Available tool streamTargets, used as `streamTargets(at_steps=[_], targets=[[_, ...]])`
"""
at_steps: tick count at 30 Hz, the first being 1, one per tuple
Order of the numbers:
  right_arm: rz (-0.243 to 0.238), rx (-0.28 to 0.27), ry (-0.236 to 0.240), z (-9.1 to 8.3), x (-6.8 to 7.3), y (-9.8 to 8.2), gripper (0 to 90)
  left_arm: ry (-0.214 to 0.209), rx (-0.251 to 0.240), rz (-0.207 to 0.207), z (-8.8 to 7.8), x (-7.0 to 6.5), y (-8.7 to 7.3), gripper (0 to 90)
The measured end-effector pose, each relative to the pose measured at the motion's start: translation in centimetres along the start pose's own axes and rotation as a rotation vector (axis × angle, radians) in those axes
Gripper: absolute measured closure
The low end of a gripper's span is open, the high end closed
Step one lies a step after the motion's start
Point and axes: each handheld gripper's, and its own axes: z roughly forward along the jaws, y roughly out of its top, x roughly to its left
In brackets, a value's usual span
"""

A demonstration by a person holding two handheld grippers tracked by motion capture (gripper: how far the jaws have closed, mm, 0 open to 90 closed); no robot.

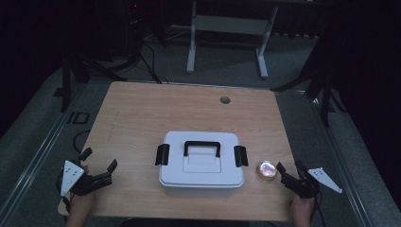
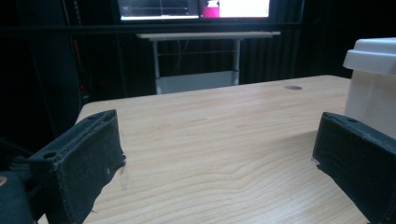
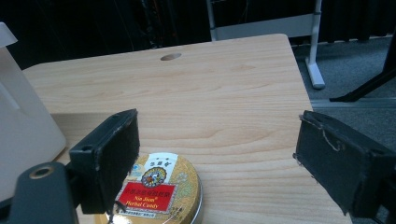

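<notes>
A white plastic box [image 1: 201, 165] with a black handle and two black side latches sits closed in the middle of the wooden table [image 1: 156, 113]. Just right of it lies a small round gold candy tin [image 1: 266, 170]. My right gripper [image 1: 290, 170] hovers close beside the tin, open; in the right gripper view the tin [image 3: 159, 189] lies low by the left jaw, with bare wood between the jaws. My left gripper [image 1: 100, 160] rests near the table's front left corner, open and empty. In the left gripper view the box [image 2: 373, 84] stands at the right.
A round cable hole [image 1: 225, 100] marks the table's far side. Beyond the table stands a white desk frame [image 1: 227, 28] on a grey floor, with black stands and cables at both sides. The room around is dark.
</notes>
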Motion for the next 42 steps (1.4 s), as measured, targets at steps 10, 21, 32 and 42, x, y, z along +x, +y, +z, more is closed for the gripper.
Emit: streamTargets(at_steps=[10, 21, 32, 42], targets=[[0.007, 0.001, -0.001, 0.0, -0.1, 0.0, 13.2, -0.147, 0.256, -0.036, 0.7, 1.1, 1.4, 1.0], [0.012, 0.003, -0.002, 0.0, -0.1, 0.0, 13.2, -0.374, 0.517, 0.085, 2.4, 1.1, 3.2, 1.6], [0.007, 0.005, -0.001, 0.0, -0.1, 0.0, 13.2, -0.439, 0.74, 0.215, 3.5, 1.6, 5.6, 1.8], [0.006, 0.007, -0.002, 0.0, 0.0, 0.0, 13.2, -0.494, 0.909, 0.331, 4.3, 1.1, 7.3, 3.0]])
